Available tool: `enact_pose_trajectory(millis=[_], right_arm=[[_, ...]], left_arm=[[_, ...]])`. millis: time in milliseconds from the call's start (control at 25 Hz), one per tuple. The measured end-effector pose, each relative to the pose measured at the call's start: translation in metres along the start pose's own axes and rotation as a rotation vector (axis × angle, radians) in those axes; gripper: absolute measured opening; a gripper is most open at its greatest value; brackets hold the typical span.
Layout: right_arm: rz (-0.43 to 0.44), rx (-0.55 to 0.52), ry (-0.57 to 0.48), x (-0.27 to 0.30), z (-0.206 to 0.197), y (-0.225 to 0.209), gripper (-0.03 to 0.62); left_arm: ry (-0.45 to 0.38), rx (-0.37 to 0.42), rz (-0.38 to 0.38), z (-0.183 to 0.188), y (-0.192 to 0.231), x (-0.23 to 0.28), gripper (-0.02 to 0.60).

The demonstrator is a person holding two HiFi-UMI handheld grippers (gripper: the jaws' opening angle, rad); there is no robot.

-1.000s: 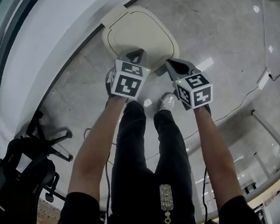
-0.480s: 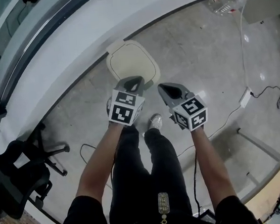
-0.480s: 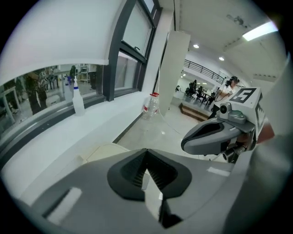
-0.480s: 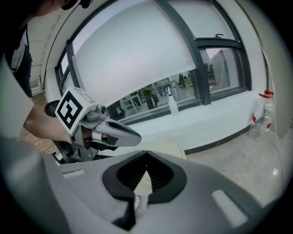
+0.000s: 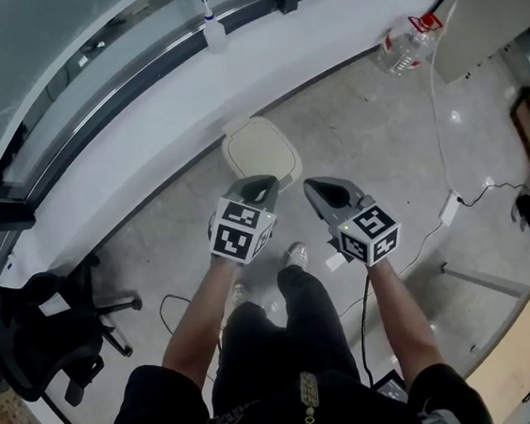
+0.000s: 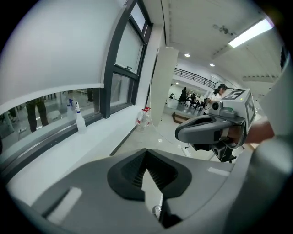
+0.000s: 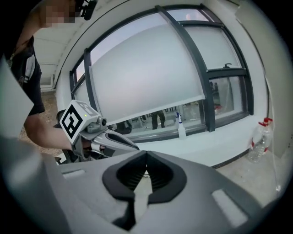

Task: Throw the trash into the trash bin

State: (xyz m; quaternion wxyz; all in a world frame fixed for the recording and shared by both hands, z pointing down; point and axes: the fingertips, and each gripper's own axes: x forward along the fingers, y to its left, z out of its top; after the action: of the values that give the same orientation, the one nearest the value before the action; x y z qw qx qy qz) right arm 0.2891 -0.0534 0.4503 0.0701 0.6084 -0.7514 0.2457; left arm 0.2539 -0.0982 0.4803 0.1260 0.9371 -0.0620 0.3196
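Note:
A cream trash bin [image 5: 259, 150] with its lid down stands on the grey floor against the white window ledge. Both grippers hang in the air above the floor, just on the near side of the bin. In the head view my left gripper [image 5: 264, 186] is shut with nothing in it, and my right gripper [image 5: 317, 189] beside it is also shut and empty. The left gripper view shows its own jaw tips [image 6: 146, 151] meeting, with the right gripper [image 6: 206, 130] off to the right. The right gripper view shows its closed tips [image 7: 146, 154] and the left gripper [image 7: 98, 132].
A clear plastic bottle with a red cap [image 5: 406, 44] lies on the floor at the far right. A spray bottle [image 5: 214, 28] stands on the window ledge. A black office chair [image 5: 41, 324] is at the left. A power strip [image 5: 450, 206] with cables and a small white scrap [image 5: 335, 261] lie near my feet.
Both grippers have risen away from the bin, still shut and empty. The view has lifted too, so the bin looks smaller and the window ledge and bottles have come into sight.

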Motion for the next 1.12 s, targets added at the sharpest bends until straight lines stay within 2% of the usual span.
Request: enact_pose_trajectory(millis=[320, 480, 560, 800, 1120], right_arm=[[-0.054, -0.015, -0.137, -0.05, 0.059, 0.094, 0.002], [-0.063, 0.053, -0.296, -0.075, 0.087, 0.15, 0.002], [-0.071, 0.038, -0.344, -0.084, 0.098, 0.175, 0.002], [-0.077, -0.072, -0.375, -0.102, 0.118, 0.237, 0.003], [-0.087, -0.156, -0.397, -0.117, 0.13, 0.286, 0.002]], left_arm=[[-0.113, 0.064, -0.054, 0.028, -0.033, -0.109, 0.002], [-0.166, 0.102, -0.086, 0.028, -0.055, -0.174, 0.002], [-0.198, 0.123, -0.094, 0.029, -0.062, -0.203, 0.002], [-0.274, 0.177, -0.113, 0.035, -0.089, -0.268, 0.002], [-0.336, 0.215, -0.121, 0.038, -0.105, -0.314, 0.002]])
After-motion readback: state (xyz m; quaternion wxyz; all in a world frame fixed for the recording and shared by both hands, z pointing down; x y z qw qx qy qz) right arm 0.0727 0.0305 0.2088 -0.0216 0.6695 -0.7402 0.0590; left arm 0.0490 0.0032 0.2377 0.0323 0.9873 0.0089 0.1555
